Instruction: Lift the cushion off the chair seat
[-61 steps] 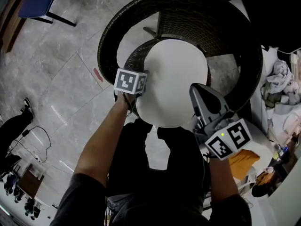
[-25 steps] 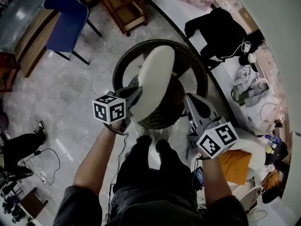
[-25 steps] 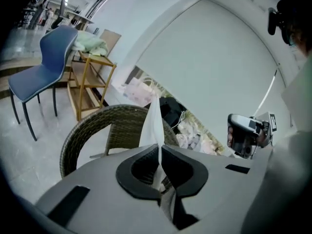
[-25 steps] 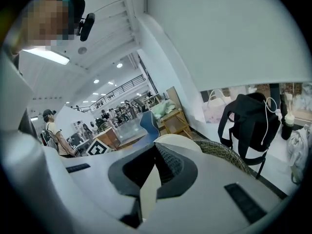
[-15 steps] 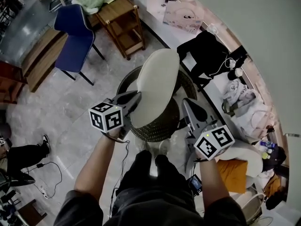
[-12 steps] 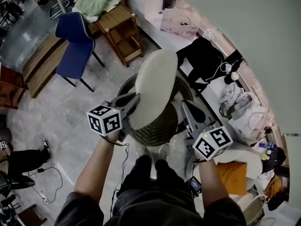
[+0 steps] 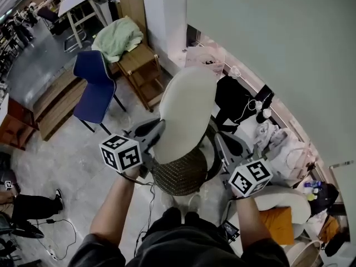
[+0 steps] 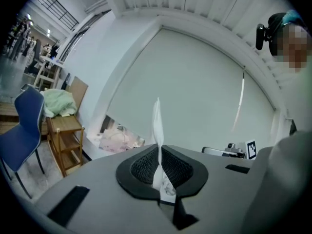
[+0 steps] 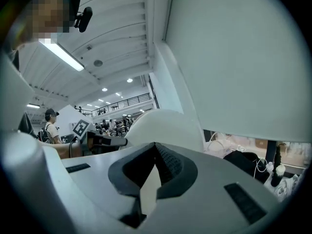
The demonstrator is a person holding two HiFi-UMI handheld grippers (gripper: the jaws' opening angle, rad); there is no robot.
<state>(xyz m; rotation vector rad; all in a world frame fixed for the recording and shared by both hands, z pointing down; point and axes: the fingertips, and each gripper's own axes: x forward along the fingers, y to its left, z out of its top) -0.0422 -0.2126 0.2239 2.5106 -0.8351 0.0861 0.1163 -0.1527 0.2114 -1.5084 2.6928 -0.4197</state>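
Observation:
A round off-white cushion (image 7: pixel 186 113) hangs tilted on edge above the dark wicker chair (image 7: pixel 181 174), off its seat. My left gripper (image 7: pixel 154 129) is shut on the cushion's left rim. In the left gripper view a thin fold of white cloth (image 8: pixel 157 123) stands pinched between the pads of that gripper (image 8: pixel 159 152). My right gripper (image 7: pixel 219 141) is at the cushion's lower right side. In the right gripper view, cream cloth fills the slot between its closed pads (image 9: pixel 155 165), and the cushion (image 9: pixel 161 126) bulges just beyond them.
A blue chair (image 7: pixel 94 88) and a wooden side table (image 7: pixel 142 71) with a green cloth (image 7: pixel 118 38) stand to the left. Dark bags and clothes (image 7: pixel 236 102) lie along the white wall (image 7: pixel 267 49) on the right. Someone's legs (image 7: pixel 33 207) show at lower left.
Both grippers have risen with the cushion. It has come up off the seat from lying flat to standing on edge, and the wicker chair now sits lower beneath it.

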